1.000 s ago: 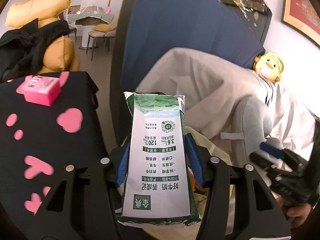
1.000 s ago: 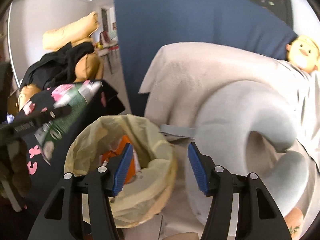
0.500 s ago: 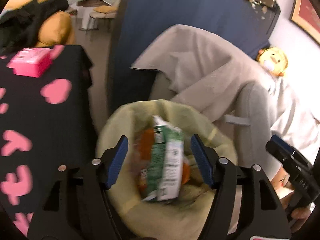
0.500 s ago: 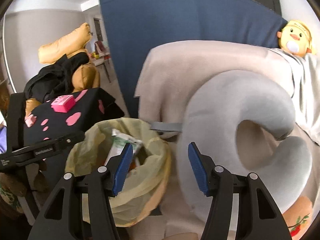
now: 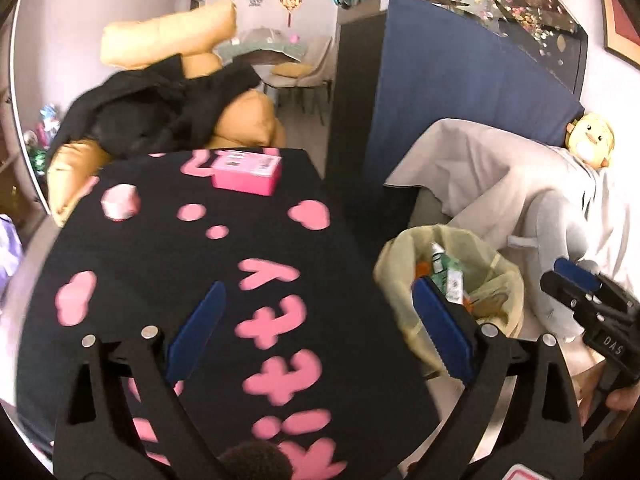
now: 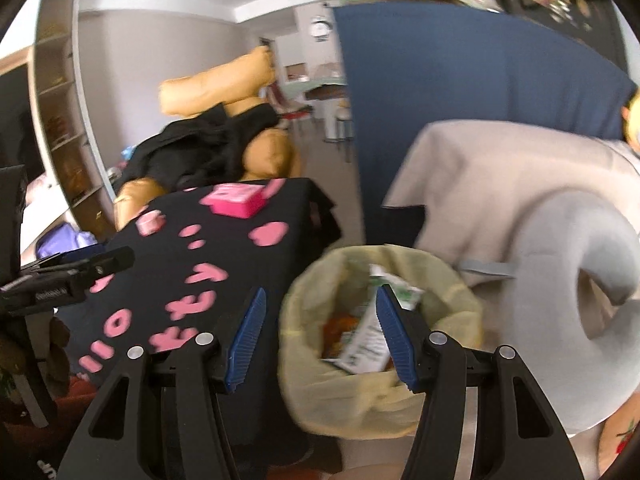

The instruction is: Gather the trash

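A trash bin lined with a yellow bag (image 5: 500,280) (image 6: 448,276) stands between the black table and the sofa. A green and white milk carton (image 5: 448,276) (image 6: 368,340) lies inside it with orange trash. My left gripper (image 5: 316,332) is open and empty above the black table with pink marks (image 5: 240,248). My right gripper (image 6: 320,328) is open and empty, over the bin's left rim. A small crumpled pink-white piece (image 5: 120,202) (image 6: 150,222) lies on the table's far left. A pink box (image 5: 246,170) (image 6: 236,200) sits at the table's far edge.
A beige blanket (image 5: 480,168) and a grey neck pillow (image 6: 580,272) cover the sofa at the right. A blue panel (image 5: 460,92) stands behind. An orange cushion pile with a black garment (image 5: 160,116) lies beyond the table. A yellow duck toy (image 5: 590,140) sits far right.
My left gripper let go of the milk carton, which dropped into the bin, then swung left over the table. My right gripper turned left toward the table and bin.
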Demonstrator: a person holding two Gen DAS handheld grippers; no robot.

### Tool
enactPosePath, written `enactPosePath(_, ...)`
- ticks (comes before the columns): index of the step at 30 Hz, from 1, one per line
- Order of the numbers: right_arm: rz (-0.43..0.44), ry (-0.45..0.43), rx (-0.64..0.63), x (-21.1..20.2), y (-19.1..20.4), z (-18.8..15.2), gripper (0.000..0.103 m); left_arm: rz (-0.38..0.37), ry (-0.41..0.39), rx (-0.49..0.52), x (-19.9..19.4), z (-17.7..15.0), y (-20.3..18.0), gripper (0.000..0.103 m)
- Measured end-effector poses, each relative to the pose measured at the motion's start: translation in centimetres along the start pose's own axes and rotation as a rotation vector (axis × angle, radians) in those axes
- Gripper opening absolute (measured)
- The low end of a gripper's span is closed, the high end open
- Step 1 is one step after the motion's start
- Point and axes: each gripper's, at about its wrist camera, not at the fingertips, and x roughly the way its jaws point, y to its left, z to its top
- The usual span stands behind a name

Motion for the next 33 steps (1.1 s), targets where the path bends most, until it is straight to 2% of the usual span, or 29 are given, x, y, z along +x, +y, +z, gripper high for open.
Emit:
enactPosePath(5,0.027,0.023,-0.042,-0.6,5.1,-0.6,0.055,0.015,0.005,0.007,-2.4,-2.2,1.3,0.090)
enactPosePath(9,0.021,0.057,-0.055,-0.9,7.4,-1.7,0.055,0.025,-0.030,-0.003,-4.3,-2.6,2.2,0.090)
enactPosePath(12,0.065,0.076,-0.044,-1.2,8.6,-2.4,0.055,0.044,-0.055,-0.013,-5.8,-2.7,2.8,0.090)
enactPosePath(15,0.059,0.076,-0.066,-1.6,9.6,-2.8,0.055,0.106,-0.062,-0.008,-6.8,-3.0,3.1,0.090)
enactPosePath(16,0.052,0.074,-0.074,-1.8,9.8,-2.8,0.055,0.140,-0.062,0.000,-7.1,-3.1,3.0,0.090)
enactPosePath(18,0.035,0.068,-0.087,-2.0,10.2,-2.8,0.055,0.159,-0.066,0.005,-7.5,-3.2,3.1,0.090)
enactPosePath(26,0.015,0.069,-0.093,-2.1,10.4,-3.1,0.055,0.142,-0.074,0.013,-8.0,-3.3,2.9,0.090)
enactPosePath(33,0.001,0.024,-0.084,-3.2,10.2,-2.9,0.055,0.132,-0.085,0.025,-8.2,-3.2,2.6,0.090)
